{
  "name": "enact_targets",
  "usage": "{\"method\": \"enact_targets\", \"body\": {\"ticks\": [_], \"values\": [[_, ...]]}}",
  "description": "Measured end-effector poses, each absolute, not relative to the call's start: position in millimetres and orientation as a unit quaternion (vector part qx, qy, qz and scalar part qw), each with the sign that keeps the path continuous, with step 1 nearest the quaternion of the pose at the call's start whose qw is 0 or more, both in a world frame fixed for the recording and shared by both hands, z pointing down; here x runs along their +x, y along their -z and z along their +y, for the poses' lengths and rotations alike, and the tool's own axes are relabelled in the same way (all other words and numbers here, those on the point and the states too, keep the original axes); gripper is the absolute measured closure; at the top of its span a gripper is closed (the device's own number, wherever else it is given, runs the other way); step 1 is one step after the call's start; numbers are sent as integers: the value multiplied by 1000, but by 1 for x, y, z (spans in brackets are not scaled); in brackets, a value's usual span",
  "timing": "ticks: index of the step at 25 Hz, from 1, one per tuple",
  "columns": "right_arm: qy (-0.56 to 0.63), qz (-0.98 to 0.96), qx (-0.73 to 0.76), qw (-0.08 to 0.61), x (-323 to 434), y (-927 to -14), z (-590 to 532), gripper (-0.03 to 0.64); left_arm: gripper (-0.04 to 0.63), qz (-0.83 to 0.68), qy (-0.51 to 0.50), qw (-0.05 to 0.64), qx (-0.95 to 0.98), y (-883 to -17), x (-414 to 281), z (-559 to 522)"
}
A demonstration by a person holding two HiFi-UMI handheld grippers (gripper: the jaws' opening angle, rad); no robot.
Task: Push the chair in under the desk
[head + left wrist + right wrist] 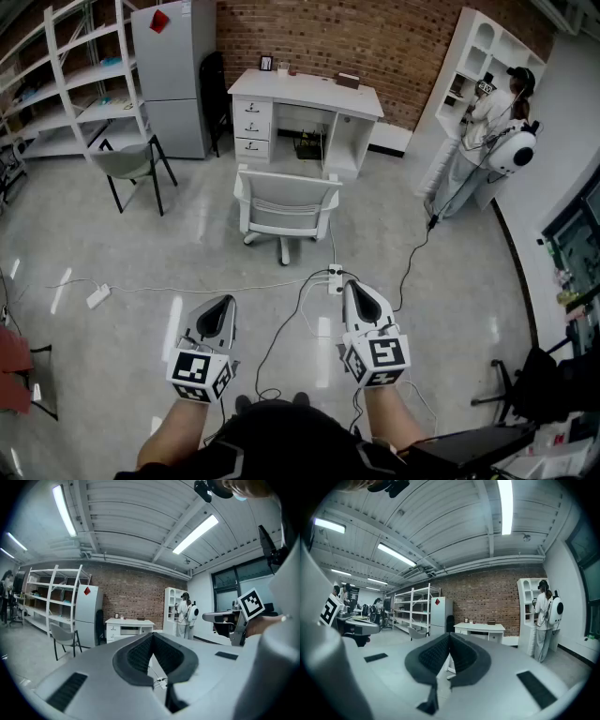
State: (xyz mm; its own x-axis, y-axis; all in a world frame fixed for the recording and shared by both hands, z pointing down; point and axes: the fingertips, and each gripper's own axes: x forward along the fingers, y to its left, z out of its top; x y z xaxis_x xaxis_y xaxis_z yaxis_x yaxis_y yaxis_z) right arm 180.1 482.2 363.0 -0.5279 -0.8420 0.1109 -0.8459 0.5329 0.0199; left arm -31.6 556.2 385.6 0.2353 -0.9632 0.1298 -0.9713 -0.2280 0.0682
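Note:
A white swivel chair (286, 204) stands on the floor a short way in front of the white desk (305, 94), its back toward me. The desk (128, 626) (482, 630) sits against the brick wall, drawers on its left side. My left gripper (223, 302) and right gripper (352, 286) hang side by side low in the head view, well short of the chair. Both are shut with nothing between their jaws. In the gripper views the tips (152, 635) (449, 634) meet, and the chair is mostly hidden behind them.
A power strip (335, 278) and cables lie on the floor between me and the chair. A grey chair (129, 164) and a fridge (175, 66) stand at the left, with shelving behind. A person (480, 131) stands at a white shelf unit on the right.

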Motion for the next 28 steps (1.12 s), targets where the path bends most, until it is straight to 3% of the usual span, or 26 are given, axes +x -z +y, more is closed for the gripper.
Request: {"method": "enact_targets", "body": {"ticks": [28], "values": [[-23, -874, 480, 68, 133, -367, 503, 609, 588, -619, -4, 63, 783, -385, -78, 581]]}}
